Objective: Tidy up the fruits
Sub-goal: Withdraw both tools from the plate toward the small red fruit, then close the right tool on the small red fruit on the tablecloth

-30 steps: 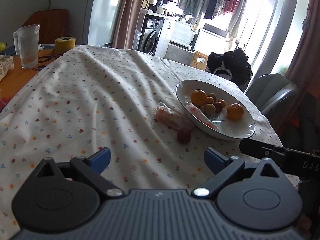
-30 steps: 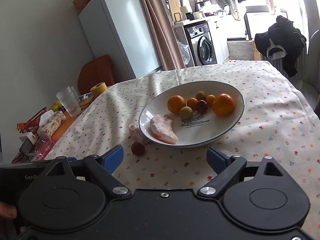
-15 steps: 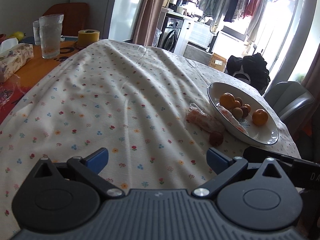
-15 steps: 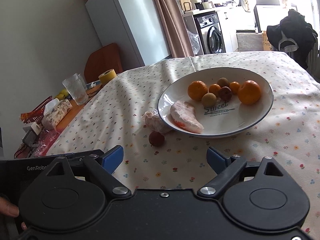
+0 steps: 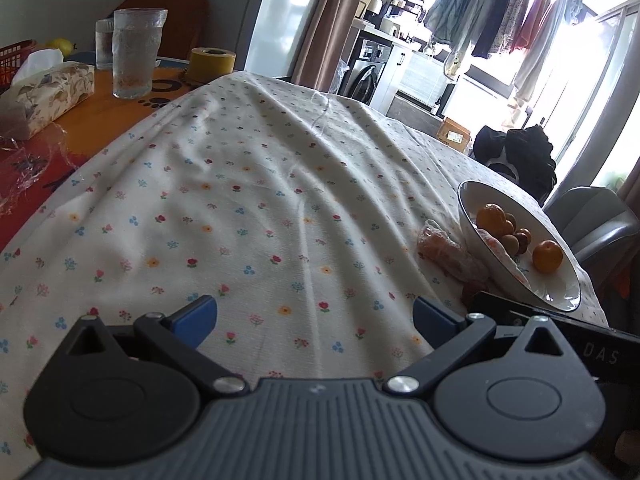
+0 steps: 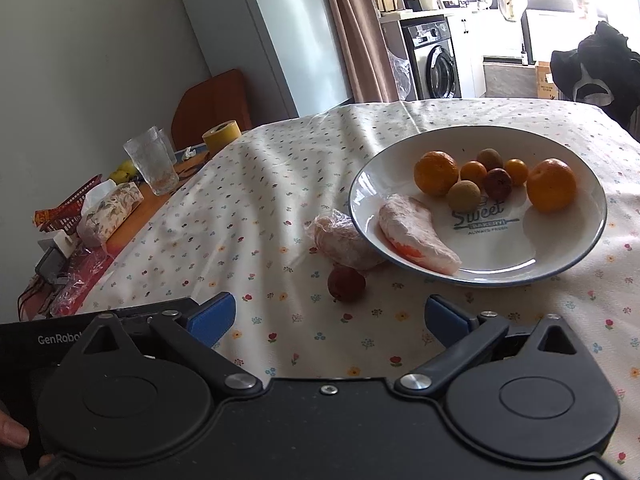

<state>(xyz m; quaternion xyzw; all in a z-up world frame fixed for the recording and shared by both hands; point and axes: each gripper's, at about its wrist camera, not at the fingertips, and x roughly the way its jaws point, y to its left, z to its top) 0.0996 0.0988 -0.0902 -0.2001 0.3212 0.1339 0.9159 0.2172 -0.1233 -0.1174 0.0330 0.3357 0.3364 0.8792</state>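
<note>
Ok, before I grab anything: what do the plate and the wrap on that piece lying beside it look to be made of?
The plate looks like glazed ceramic: white, glossy with window glare, a thin blue rim and printed "Sweet" lettering. The wrapped piece on the cloth seems to be covered in thin clear plastic film: crinkled, with small highlights and the orange flesh showing through. It could be a bag rather than cling film.

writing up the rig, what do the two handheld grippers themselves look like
Both are alike: a black body with two round discs, black linkage arms on silver pivot pins and blue pads on the jaws. The left gripper has a grey ribbed top; the right gripper is plain black. White lettering "GenRobo" and "DAS" shows on their sides.
</note>
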